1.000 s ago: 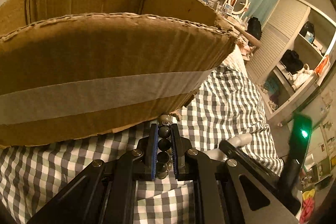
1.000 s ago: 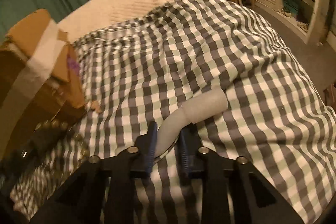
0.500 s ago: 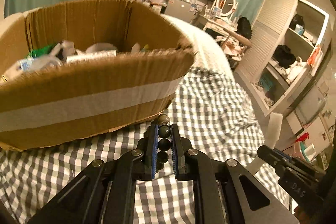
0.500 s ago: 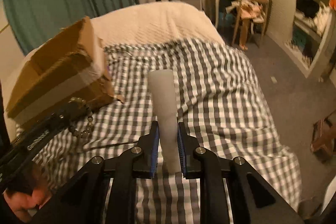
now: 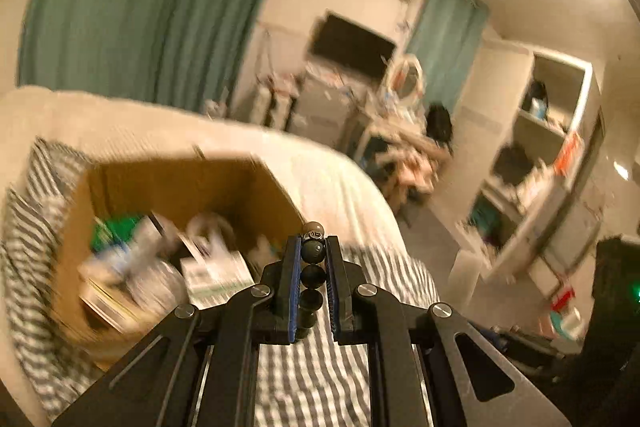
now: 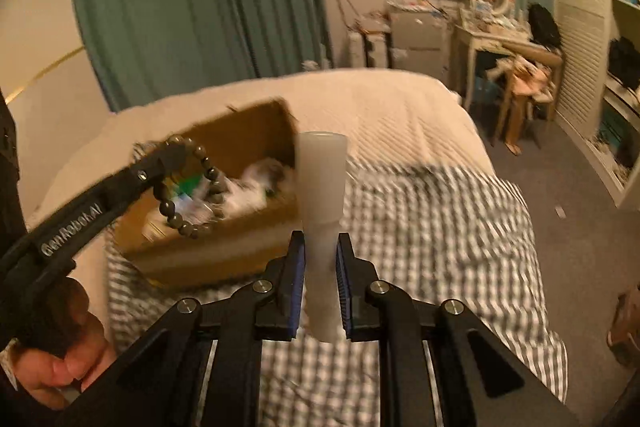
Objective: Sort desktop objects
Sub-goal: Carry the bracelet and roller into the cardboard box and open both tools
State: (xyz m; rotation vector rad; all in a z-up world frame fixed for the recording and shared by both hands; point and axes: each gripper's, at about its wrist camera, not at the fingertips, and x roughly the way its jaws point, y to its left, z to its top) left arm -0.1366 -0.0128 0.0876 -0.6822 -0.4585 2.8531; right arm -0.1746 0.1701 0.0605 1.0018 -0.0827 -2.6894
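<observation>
Cardboard is the target: an open box (image 6: 224,227) is sitting on the bed (image 6: 440,219), on the checked cloth, already holding a blurred jumble of packets and papers. Both grippers are carrying loads toward it.

The left gripper (image 5: 313,255) is clamping a bracelet (image 6: 192,187) of dark beads; from its own camera three or four beads are showing stacked in the narrow slot of the jaws, and from the right camera the rest of the loop is hanging free below the tips, above the near part of the box. A hand (image 6: 60,347) is gripping the handle at the lower left.

The right gripper (image 6: 320,267) is pinching a pale tube (image 6: 322,187) low on its narrow end, so the wider end is standing upright well above the jaws. It appears to be just right of the box and nearer the camera, over the cloth and not yet over the opening.

To do this step well, each load probably needs to be carried fully over the opening before the jaws are let go, and lowered close to the contents so the beads are not bouncing out. The hanging loop could be catching the box rim, so lift clearance matters. The tube, held far from its middle, may be tipping on release; angling it inward first should help.
</observation>
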